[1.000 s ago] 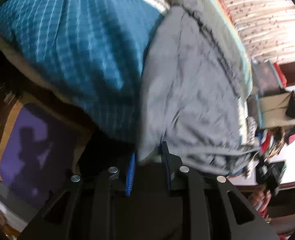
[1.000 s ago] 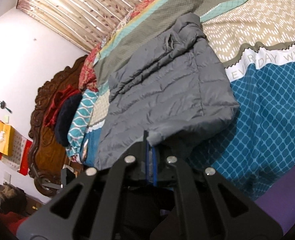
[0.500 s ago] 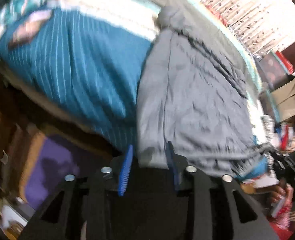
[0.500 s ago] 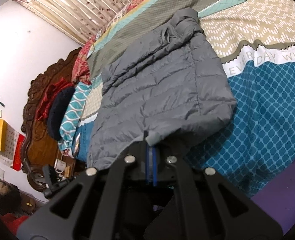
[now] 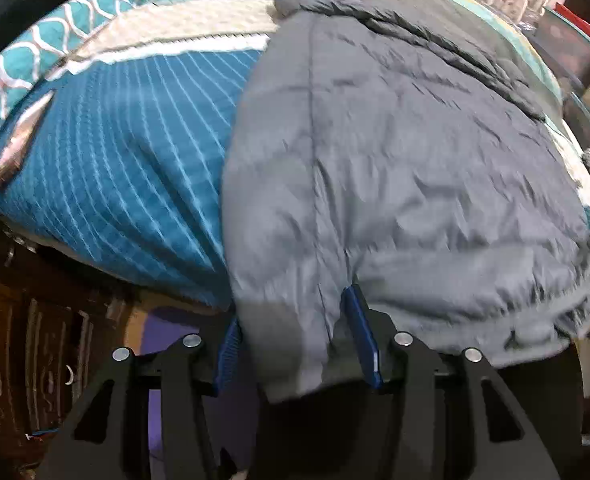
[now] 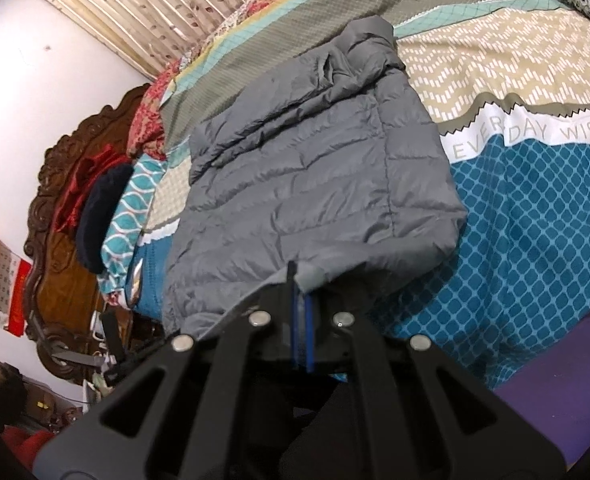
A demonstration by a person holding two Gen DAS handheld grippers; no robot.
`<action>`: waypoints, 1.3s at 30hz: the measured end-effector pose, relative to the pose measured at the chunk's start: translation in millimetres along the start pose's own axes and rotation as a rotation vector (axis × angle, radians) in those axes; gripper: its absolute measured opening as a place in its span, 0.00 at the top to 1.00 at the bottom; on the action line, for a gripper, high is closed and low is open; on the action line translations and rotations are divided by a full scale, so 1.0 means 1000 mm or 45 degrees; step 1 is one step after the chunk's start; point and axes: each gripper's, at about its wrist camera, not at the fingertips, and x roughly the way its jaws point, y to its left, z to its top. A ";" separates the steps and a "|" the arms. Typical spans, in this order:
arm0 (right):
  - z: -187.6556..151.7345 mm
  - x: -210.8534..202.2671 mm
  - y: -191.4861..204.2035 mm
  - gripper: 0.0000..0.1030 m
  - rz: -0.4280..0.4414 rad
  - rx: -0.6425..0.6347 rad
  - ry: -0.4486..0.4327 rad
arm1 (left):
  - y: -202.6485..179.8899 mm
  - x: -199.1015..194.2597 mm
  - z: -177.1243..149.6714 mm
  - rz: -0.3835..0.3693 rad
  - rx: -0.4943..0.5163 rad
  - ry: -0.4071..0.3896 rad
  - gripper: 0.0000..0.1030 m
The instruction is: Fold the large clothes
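A grey quilted jacket lies flat on the bed, its hem hanging over the near edge. My left gripper stands at that hem with its jaws opening. A fold of the hem hangs loose between the blue pads, and a dark gap shows beside the right-hand pad. In the right wrist view the jacket stretches away toward the curtain. My right gripper is shut on the jacket's near hem corner, the pads pressed together on a small grey tab of cloth.
The patterned teal and beige bedspread covers the bed. A carved wooden headboard with pillows and a dark garment stands at the left. A purple mat lies on the floor below. A dark wooden bed frame runs under the edge.
The left gripper's jaws have spread apart around the hem, and its view has swung and rolled across the bed. The right gripper keeps its grip and has hardly moved.
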 end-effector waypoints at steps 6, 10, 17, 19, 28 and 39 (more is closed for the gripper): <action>0.002 0.005 0.001 0.97 -0.015 0.000 0.015 | 0.008 -0.010 -0.010 -0.117 -0.023 0.011 0.51; 0.002 0.007 0.003 0.97 -0.022 -0.013 0.030 | 0.021 -0.018 -0.009 -0.186 -0.091 -0.014 0.51; 0.005 0.009 0.003 0.97 -0.039 -0.029 0.064 | 0.026 -0.016 -0.011 -0.231 -0.167 -0.014 0.49; 0.008 0.010 0.003 0.97 -0.039 -0.033 0.069 | 0.025 -0.012 -0.012 -0.240 -0.174 -0.003 0.49; 0.010 0.019 -0.001 0.97 -0.025 -0.027 0.091 | 0.012 -0.025 -0.019 -0.228 -0.066 -0.017 0.85; 0.027 0.023 -0.001 0.97 0.044 -0.037 0.069 | 0.023 -0.063 0.014 -0.436 -0.224 -0.109 0.87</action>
